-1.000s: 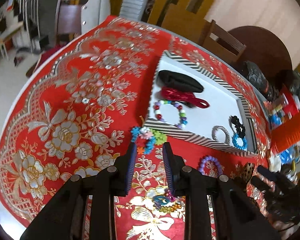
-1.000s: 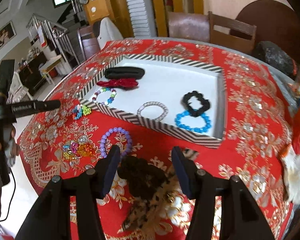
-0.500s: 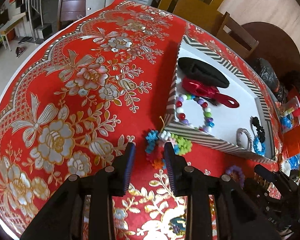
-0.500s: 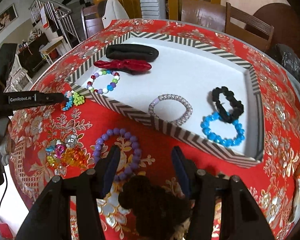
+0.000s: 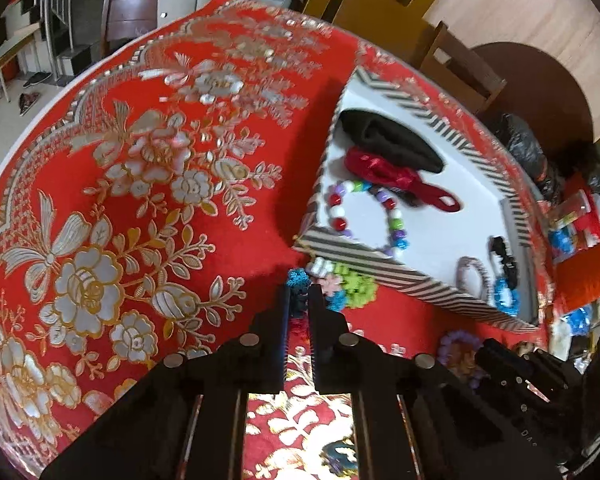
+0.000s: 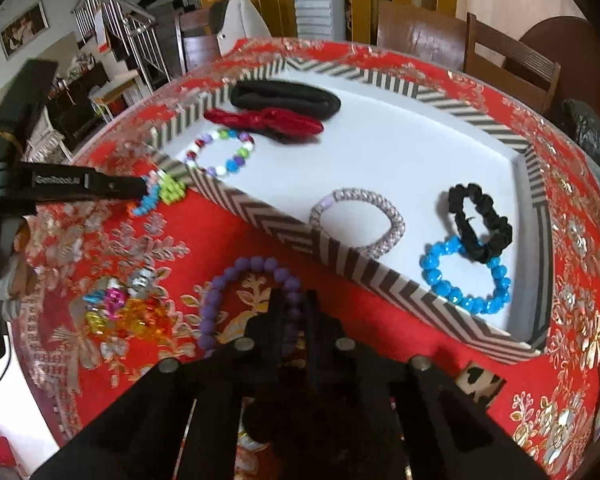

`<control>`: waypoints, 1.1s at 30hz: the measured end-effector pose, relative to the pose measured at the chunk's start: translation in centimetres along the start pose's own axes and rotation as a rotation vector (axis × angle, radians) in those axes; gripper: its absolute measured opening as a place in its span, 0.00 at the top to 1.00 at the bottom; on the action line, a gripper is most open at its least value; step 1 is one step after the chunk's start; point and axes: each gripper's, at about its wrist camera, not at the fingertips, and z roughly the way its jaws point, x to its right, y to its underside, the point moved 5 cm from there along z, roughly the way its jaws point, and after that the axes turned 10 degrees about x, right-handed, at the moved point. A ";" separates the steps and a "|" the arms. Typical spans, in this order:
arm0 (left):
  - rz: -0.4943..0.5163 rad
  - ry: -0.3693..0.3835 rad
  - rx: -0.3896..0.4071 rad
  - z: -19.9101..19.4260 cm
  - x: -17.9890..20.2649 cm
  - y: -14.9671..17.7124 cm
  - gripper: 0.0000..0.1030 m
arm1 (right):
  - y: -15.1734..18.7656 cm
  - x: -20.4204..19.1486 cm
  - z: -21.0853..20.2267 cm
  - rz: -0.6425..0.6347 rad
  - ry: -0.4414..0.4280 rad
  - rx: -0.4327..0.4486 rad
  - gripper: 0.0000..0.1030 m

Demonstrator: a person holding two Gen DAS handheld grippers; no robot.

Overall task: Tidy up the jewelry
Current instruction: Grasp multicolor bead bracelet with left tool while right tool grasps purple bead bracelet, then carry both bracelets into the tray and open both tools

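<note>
left gripper (image 5: 299,304) pinches a multicolored snowflake-bead bracelet (image 5: 332,284); right gripper (image 6: 292,312) clamps a purple bead bracelet (image 6: 244,292).

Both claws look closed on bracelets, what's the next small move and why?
Probably lift the left claw straight up: it looks pinched on the flower-bead bracelet, which lies on the cloth against the striped tray wall, so it must clear that wall before going inside.

Tray (image 6: 380,276) on tablecloth (image 5: 140,184), bracelets (image 6: 358,222) and scrunchies (image 6: 480,220) inside, beaded bracelet (image 6: 220,300) on cloth before it
</note>
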 end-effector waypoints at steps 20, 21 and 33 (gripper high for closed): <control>0.127 0.095 0.179 -9.0 6.7 -4.8 0.82 | -6.3 0.9 -9.7 0.053 -0.078 0.199 0.91; 0.134 0.098 0.182 -9.1 7.0 -5.0 0.82 | -6.5 1.0 -9.9 0.055 -0.075 0.204 0.91; 0.242 0.118 0.202 -8.5 12.6 -6.4 0.82 | -8.4 4.3 -11.4 0.073 -0.011 0.236 0.91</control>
